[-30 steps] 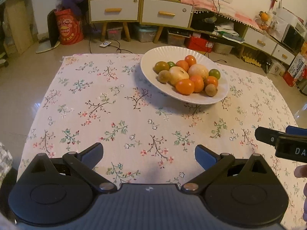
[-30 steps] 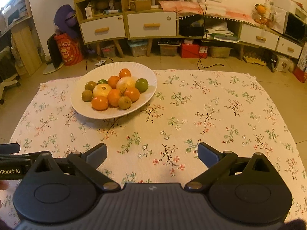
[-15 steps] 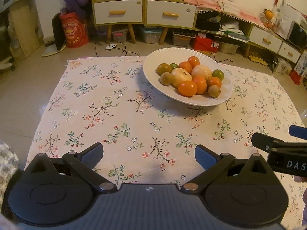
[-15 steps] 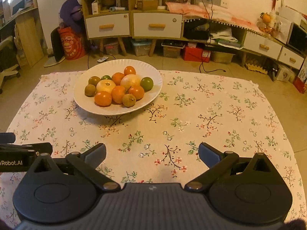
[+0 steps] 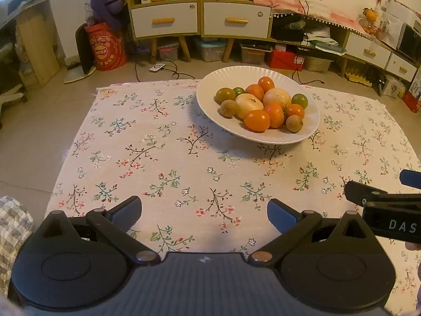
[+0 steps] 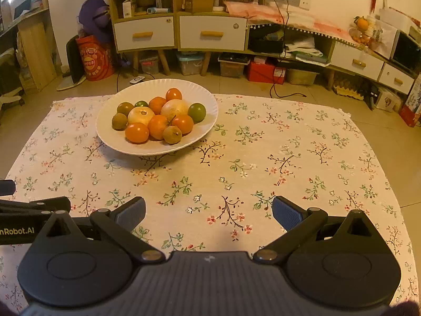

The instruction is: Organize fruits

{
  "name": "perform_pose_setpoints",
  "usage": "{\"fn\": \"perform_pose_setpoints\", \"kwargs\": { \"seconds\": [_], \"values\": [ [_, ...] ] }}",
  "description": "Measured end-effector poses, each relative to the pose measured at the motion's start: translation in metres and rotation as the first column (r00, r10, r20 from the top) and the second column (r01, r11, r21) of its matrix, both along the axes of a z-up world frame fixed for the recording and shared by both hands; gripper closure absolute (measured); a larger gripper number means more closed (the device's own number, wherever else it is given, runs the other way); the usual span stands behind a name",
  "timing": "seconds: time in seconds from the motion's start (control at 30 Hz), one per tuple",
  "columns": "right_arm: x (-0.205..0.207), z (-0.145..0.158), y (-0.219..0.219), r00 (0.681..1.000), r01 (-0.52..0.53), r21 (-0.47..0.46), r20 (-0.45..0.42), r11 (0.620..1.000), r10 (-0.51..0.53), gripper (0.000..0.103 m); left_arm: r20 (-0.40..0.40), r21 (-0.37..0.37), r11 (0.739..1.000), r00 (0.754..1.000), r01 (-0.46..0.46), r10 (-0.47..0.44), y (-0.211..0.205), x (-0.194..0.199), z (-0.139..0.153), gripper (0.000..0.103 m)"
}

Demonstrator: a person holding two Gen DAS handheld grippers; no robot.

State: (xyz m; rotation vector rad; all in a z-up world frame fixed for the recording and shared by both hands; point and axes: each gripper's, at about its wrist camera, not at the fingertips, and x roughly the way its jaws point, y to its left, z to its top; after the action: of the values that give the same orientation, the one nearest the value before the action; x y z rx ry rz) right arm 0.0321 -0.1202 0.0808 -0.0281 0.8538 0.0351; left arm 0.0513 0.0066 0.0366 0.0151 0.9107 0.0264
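Observation:
A white plate (image 5: 210, 84) (image 6: 210, 102) stands on the floral tablecloth (image 5: 163, 152) (image 6: 289, 144) at its far side, heaped with several fruits: orange ones (image 5: 257, 121) (image 6: 136, 132), green ones (image 5: 299, 100) (image 6: 197, 112), brownish ones (image 5: 228, 108) (image 6: 172, 134) and two pale round ones (image 5: 248, 102) (image 6: 141, 115). My left gripper (image 5: 204, 212) is open and empty over the near cloth, well short of the plate. My right gripper (image 6: 208, 212) is open and empty too; it shows at the right edge of the left wrist view (image 5: 381, 197).
Low cabinets with white drawers (image 5: 200, 18) (image 6: 181, 31) and storage boxes line the back wall. A red bag (image 5: 105, 50) stands on the floor at the left. The cloth ends at the floor on all sides.
Both grippers have pulled back and risen a little, so the plate sits lower and farther in both views. Jaws stay open. No fruit has moved.

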Motion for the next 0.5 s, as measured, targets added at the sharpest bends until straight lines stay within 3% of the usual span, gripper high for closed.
{"fn": "perform_pose_setpoints", "kwargs": {
  "seconds": [0.5],
  "values": [
    [0.0016, -0.0010, 0.0007, 1.000, 0.000, -0.004, -0.004, 1.000, 0.000, 0.000, 0.005, 0.004, 1.000, 1.000, 0.007, -0.007, -0.0016, -0.0012, 0.0014, 0.013]
  ]
}}
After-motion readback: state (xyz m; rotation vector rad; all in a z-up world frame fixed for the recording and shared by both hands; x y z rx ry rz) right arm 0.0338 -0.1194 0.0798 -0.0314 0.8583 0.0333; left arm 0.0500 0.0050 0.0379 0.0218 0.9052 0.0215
